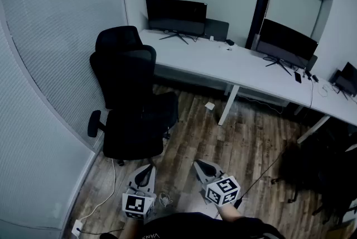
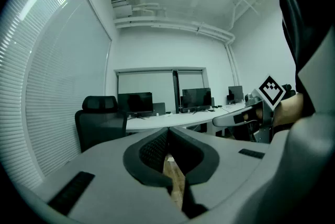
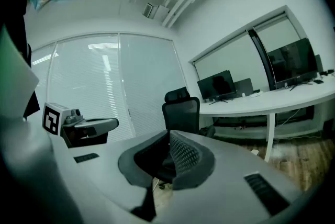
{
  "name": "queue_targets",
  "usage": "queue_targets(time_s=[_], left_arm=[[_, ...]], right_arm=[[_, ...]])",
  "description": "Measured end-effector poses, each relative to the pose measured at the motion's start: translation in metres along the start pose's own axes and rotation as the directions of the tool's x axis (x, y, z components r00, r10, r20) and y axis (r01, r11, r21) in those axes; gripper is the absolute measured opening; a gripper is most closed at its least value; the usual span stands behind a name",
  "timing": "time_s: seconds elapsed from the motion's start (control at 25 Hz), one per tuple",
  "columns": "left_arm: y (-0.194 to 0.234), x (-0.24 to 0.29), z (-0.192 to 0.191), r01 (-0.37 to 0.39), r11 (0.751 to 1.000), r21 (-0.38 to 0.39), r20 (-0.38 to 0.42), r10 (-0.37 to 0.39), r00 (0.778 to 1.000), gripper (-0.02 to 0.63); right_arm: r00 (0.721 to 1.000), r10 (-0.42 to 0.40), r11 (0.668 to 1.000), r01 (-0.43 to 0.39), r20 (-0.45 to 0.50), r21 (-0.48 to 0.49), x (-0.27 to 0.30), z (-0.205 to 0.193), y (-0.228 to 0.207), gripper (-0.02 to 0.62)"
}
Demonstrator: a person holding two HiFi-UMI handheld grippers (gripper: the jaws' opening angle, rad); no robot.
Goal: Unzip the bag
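My left gripper (image 1: 146,168) and right gripper (image 1: 199,166) are held low and close to the body, side by side over the wooden floor. Both are shut with nothing between the jaws. In the left gripper view the dark pads (image 2: 157,148) meet at the tip of my left gripper (image 2: 167,136), and the right gripper (image 2: 246,115) shows to its right. The right gripper view has my right gripper (image 3: 168,139) shut too, with the left gripper (image 3: 89,126) beside it. A dark, bag-like mass (image 1: 315,171) lies on the floor at the right, far from both grippers; no zip can be made out.
A black office chair (image 1: 131,98) stands just ahead on the left. Behind it runs a long white desk (image 1: 223,65) with monitors (image 1: 175,15). A white cable (image 1: 106,199) trails on the floor at lower left. A wall of blinds (image 1: 50,53) closes off the left side.
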State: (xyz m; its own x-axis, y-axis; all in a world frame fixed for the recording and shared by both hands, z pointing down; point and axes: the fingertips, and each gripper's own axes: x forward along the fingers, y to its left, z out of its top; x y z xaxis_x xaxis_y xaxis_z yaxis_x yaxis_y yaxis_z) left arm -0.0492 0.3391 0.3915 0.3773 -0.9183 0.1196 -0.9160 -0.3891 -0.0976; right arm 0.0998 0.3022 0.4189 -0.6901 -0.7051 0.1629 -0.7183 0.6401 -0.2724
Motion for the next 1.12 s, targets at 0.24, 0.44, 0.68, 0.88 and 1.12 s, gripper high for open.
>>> queue_targets(time_s=[0.24,0.44,0.68,0.88,1.12], left_arm=[[0.021,0.019,-0.003,0.057,0.998,-0.002,-0.018,-0.057,0.998,0.023],[0.045,0.041,-0.008,0.104,0.995,-0.003,-0.028,-0.104,0.994,0.047],[0.079,0.064,-0.017,0.153,0.988,-0.003,-0.039,-0.153,0.987,0.097],[0.108,0.084,-0.026,0.194,0.981,-0.012,-0.044,-0.194,0.98,0.121],[0.134,0.102,-0.033,0.231,0.973,-0.021,-0.047,-0.232,0.972,0.147]], right_arm=[[1.0,-0.027,0.999,0.028,0.012,-0.024,0.037,0.005,-0.003,0.048],[0.997,-0.074,0.997,0.074,-0.007,-0.036,0.07,0.008,-0.013,0.048],[0.994,-0.111,0.993,0.111,-0.011,-0.04,0.107,0.011,-0.021,0.049],[0.987,-0.155,0.988,0.153,-0.034,-0.035,0.138,0.009,-0.028,0.067],[0.976,-0.211,0.977,0.211,-0.047,-0.017,0.167,0.009,-0.039,0.131]])
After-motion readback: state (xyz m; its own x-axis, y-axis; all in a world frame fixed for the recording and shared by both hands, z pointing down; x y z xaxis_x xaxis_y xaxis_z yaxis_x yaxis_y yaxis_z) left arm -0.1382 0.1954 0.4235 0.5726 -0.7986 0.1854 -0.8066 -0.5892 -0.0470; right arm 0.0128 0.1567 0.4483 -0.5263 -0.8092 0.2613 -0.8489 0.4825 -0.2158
